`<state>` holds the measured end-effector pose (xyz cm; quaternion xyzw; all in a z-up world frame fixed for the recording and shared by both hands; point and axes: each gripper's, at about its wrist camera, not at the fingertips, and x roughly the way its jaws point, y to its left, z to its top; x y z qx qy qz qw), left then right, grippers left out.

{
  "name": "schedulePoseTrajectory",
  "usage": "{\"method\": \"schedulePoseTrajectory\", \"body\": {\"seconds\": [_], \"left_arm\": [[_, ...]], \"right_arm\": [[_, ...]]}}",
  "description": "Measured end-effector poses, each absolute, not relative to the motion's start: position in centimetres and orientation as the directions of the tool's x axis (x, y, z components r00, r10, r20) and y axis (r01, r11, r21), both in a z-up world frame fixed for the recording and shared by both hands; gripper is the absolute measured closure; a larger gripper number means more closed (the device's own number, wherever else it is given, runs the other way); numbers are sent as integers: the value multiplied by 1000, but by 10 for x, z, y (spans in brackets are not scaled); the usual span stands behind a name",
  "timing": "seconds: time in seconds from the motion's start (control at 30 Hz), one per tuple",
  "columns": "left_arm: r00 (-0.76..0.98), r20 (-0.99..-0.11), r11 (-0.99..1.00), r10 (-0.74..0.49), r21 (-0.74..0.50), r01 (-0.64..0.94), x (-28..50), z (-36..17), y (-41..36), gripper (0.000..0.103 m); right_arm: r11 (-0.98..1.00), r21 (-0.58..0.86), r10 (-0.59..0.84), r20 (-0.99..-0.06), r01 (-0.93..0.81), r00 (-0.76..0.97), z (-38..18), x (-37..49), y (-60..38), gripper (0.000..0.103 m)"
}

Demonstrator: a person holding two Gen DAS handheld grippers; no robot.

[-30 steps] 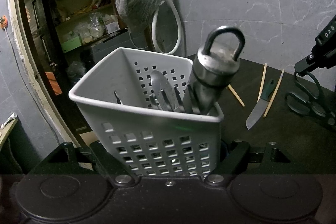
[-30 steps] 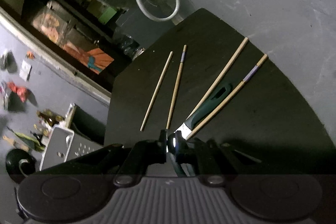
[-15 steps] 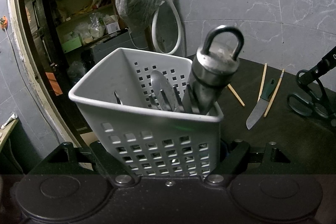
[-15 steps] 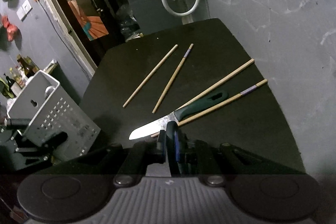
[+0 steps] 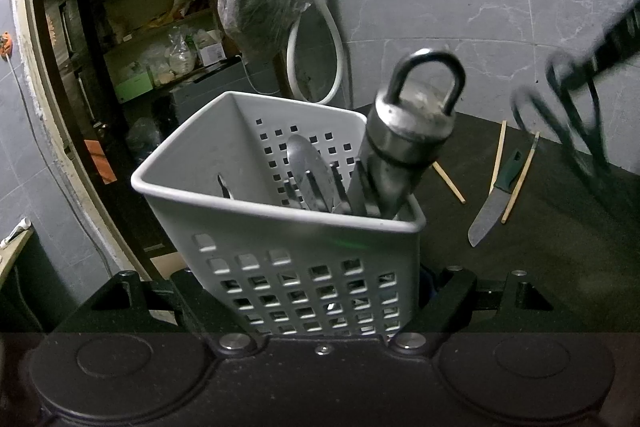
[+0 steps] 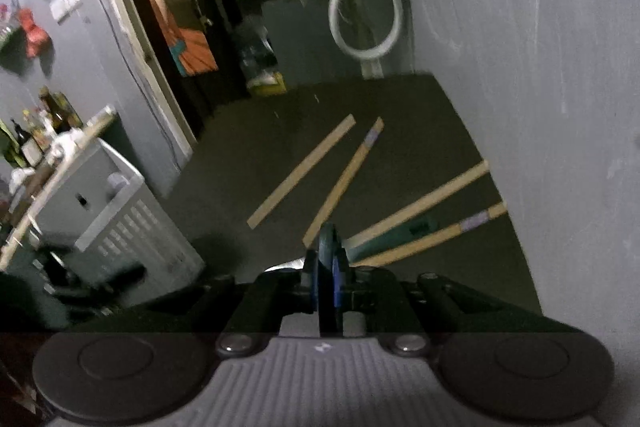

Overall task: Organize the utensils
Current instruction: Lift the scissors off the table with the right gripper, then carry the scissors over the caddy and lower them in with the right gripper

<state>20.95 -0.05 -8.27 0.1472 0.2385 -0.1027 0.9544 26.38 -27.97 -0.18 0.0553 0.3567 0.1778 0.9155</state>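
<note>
Gripping the white basket (image 5: 288, 227) by its lower sides, the left claw (image 5: 320, 307) has its two dark fingers (image 5: 452, 301) spread to the basket's width and pressed against the perforated wall at about 7 and 5 o'clock of it. That basket stands nearly upright, leaning slightly toward 11 o'clock, and holds a steel cylinder with a ring top (image 5: 404, 147) that leans toward 1 o'clock, together with a spoon (image 5: 308, 167) and several forks (image 5: 340, 187) packed beside it.

At 3 o'clock from the basket, the dark bench (image 5: 540, 247) carries a green-handled knife (image 5: 494, 205) with its blade pointing toward 7 o'clock, a chopstick (image 5: 498, 155) on either side of it and another chopstick end peeping out behind the cylinder.

Above the bench at 2 o'clock, the right claw (image 6: 326, 279) is closed tight on a pair of black-handled scissors (image 5: 560, 119), seen blurred in the left wrist view with the loops hanging clear of the surface. In the right wrist view the thin dark handle stands edge-on between blue-padded fingers (image 6: 338, 279). Beyond it, four chopsticks (image 6: 300, 171) lie on the bench from 11 to 2 o'clock, the knife handle (image 6: 384, 239) between the two nearer ones, and the basket sits at 9 o'clock
</note>
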Motion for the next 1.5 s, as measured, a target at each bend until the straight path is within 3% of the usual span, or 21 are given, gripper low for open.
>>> {"method": "schedulePoseTrajectory", "body": {"seconds": [0.23,0.43,0.8,1.07,1.5], "left_arm": [[865,-486,935,-126,233,267,209,-83,-1,19],[865,-486,936,-125,232,266,209,-83,-1,19],[869,-480,942,-123,220,255,211,-82,-1,20],[872,-474,945,-125,211,250,210,-83,1,20],[871,-474,945,-131,205,253,210,-84,3,20]], "right_arm": [[885,253,465,-406,-392,787,67,263,-259,95],[777,325,613,-196,-539,765,116,288,-222,95],[649,372,732,-70,-663,677,101,326,-156,95],[640,370,743,-76,-673,665,63,317,-134,95],[638,284,769,-185,-715,612,33,279,-124,93]]}}
